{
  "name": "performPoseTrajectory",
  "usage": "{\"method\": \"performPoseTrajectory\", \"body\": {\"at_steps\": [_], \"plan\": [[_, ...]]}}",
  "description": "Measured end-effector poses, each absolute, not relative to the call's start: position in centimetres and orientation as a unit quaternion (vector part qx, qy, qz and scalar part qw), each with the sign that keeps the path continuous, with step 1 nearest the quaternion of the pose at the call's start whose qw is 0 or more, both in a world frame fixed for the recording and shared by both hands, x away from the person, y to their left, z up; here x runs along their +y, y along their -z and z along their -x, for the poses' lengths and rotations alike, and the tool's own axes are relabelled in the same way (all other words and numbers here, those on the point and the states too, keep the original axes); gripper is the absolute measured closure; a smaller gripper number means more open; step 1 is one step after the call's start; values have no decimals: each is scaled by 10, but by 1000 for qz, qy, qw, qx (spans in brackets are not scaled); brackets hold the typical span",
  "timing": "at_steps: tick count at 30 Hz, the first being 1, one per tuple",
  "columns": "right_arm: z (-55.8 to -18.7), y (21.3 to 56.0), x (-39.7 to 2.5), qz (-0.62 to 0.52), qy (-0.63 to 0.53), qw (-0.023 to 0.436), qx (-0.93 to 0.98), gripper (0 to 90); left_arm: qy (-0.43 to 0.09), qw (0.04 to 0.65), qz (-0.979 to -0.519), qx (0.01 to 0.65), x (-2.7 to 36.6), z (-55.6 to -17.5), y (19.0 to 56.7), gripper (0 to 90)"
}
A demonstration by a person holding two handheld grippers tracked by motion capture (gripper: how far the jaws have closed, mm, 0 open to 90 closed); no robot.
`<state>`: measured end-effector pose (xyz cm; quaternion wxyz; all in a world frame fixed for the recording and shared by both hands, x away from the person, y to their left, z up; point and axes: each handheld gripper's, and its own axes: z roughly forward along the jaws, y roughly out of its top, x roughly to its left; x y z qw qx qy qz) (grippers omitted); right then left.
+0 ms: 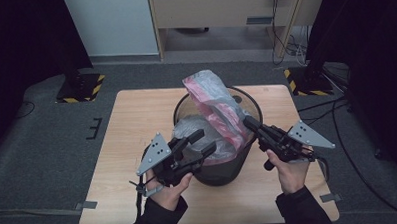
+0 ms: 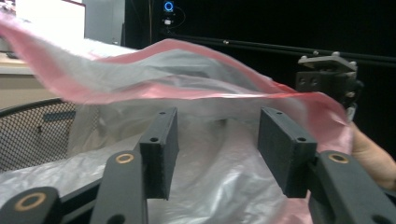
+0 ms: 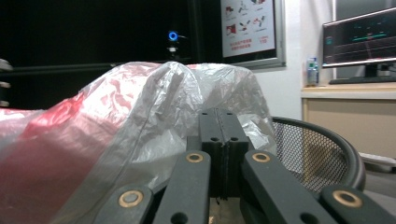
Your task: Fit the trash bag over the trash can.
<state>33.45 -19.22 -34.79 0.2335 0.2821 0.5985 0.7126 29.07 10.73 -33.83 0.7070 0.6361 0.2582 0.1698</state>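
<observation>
Left gripper (image 1: 203,143): jaws spread, empty, over near rim of mesh bin (image 1: 252,103) mid-table. Plastic bag (image 1: 213,99): translucent grey with pink-red edge, crumpled, rising out of bin. Right gripper (image 1: 248,121): jaws clenched on bag edge. Right gripper view adds monitor (image 3: 359,39), wall poster (image 3: 246,26).

We work at a pale wooden surface (image 1: 137,124) with rounded corners, standing on a grey carpeted floor (image 1: 47,142). Directly on it, right of centre, stands one dark mesh bin (image 1: 223,168), round and upright, its rim open to the top. The wood around the bin is bare on the left and toward the near edge. Grey tape tabs (image 1: 88,205) sit at the near corners, where the surface meets the floor.
</observation>
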Motion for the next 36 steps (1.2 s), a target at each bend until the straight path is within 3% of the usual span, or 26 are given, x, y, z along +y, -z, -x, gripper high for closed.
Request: {"method": "performPoseTrajectory", "body": {"at_steps": [10,24,28,36], "plan": [[-340,345,-183,-309,-696,258,594,900,-173,705,-647,233,112,-278,342,397],[-345,342,-183,-325,-692,265,588,900,-161,703,-661,208,110,-278,348,392],[-345,343,-183,-321,-692,265,590,900,-157,698,-665,215,111,-279,349,435],[-345,345,-185,-308,-696,259,595,900,-128,701,-662,232,116,-285,352,612]]}}
